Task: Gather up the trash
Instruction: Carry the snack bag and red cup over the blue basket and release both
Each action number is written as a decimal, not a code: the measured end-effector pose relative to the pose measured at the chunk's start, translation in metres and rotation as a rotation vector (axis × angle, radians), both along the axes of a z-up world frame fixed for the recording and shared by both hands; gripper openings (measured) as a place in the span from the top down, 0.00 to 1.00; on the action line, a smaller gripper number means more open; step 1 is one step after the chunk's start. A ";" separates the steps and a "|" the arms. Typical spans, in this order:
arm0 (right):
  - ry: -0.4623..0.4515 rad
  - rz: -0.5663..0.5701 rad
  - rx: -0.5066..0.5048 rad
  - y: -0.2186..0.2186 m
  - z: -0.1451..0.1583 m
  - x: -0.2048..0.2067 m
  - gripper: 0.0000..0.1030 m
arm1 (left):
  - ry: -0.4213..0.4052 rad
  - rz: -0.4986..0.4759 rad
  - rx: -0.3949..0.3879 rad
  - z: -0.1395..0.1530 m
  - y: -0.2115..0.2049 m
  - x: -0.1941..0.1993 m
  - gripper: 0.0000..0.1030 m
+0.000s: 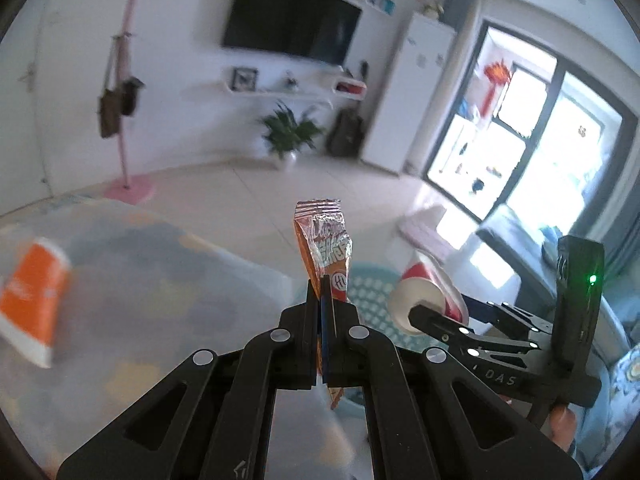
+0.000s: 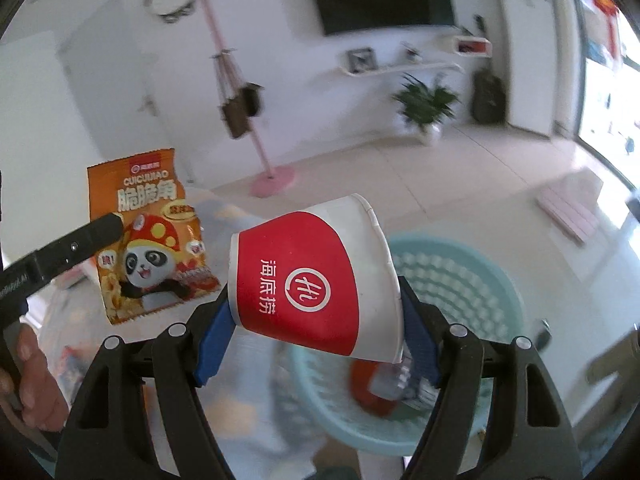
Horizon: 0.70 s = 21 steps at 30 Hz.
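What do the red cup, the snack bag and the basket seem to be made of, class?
Red cup: probably coated paper; matte white wall, rolled rim, printed red band.
Snack bag: likely plastic-foil film; glossy, creased, its silvery crimped top shows in the left view.
Basket: looks like moulded plastic; pale teal, smooth, with perforated walls.

Glossy foil snack packet [image 2: 148, 236], matt paper cup [image 2: 316, 280], perforated plastic basket [image 2: 480, 280], matt black fingers [image 1: 310, 312]

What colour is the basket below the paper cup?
Light teal basket, seen best in the right wrist view.
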State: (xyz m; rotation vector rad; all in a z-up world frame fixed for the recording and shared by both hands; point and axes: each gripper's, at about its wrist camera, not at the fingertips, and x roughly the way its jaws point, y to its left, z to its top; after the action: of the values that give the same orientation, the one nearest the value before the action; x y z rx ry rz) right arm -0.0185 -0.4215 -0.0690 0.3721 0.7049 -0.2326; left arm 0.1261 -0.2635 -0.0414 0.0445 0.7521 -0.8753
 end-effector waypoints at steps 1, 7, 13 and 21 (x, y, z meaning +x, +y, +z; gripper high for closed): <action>0.018 -0.021 0.008 -0.007 -0.006 0.000 0.31 | 0.012 -0.009 0.010 -0.005 -0.008 0.005 1.00; 0.105 -0.097 0.069 -0.044 -0.040 0.000 0.31 | 0.074 -0.064 0.107 -0.045 -0.050 0.012 0.99; 0.132 -0.139 0.107 -0.061 -0.052 0.004 0.28 | 0.058 -0.070 0.140 -0.057 -0.056 0.010 0.55; 0.053 -0.088 0.075 -0.043 -0.028 0.004 0.28 | 0.019 -0.059 0.113 -0.040 -0.037 0.003 0.56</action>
State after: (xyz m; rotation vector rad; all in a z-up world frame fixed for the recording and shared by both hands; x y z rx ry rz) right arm -0.0147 -0.4640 -0.0969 0.4709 0.7518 -0.3010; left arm 0.1295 -0.3004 -0.0814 0.1600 0.8207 -0.8900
